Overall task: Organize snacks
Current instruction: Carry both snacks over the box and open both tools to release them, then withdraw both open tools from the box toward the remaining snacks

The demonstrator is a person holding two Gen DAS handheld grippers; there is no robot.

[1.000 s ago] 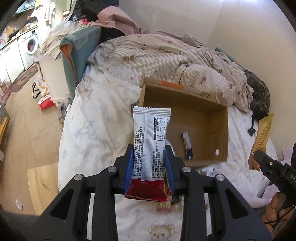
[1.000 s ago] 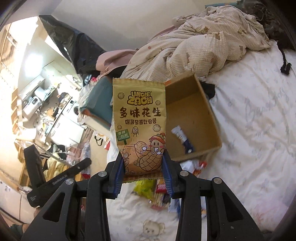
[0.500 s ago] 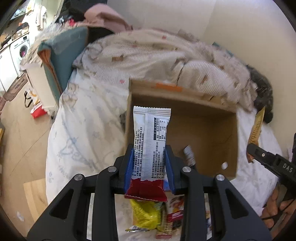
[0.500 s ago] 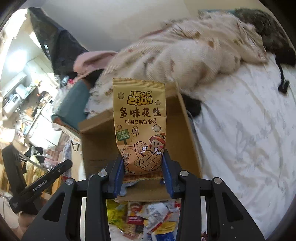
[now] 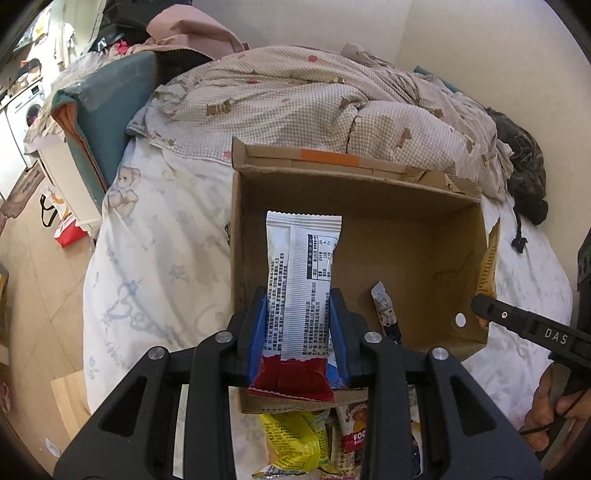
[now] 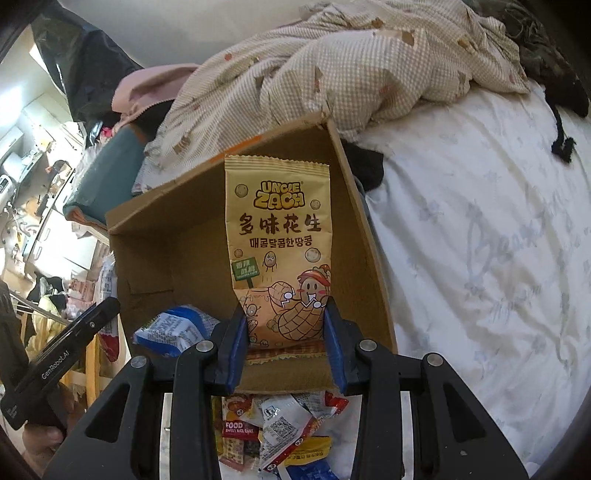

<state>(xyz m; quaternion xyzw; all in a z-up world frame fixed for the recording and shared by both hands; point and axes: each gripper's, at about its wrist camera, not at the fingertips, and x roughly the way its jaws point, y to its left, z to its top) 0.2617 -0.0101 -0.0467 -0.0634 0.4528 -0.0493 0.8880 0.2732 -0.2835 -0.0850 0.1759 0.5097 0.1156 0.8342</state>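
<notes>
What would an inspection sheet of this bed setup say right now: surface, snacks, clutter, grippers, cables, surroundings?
Surface: white bedsheet with bear print.
Job's things: cardboard box open, one small packet inside; snack pile in front.
Clutter: rumpled quilt, dark garment.
Grippers: left gripper shut on white wrapper; right gripper shut on peanut bag, both by the box.
Cables: nothing seen.
Surroundings: washing machine, wall.

The cardboard box (image 5: 424,206) sat on the bed (image 5: 155,266), before the rumpled quilt (image 5: 314,99); a loose snack pile (image 5: 295,443) lay in front of it, one sachet (image 5: 384,310) inside.
</notes>
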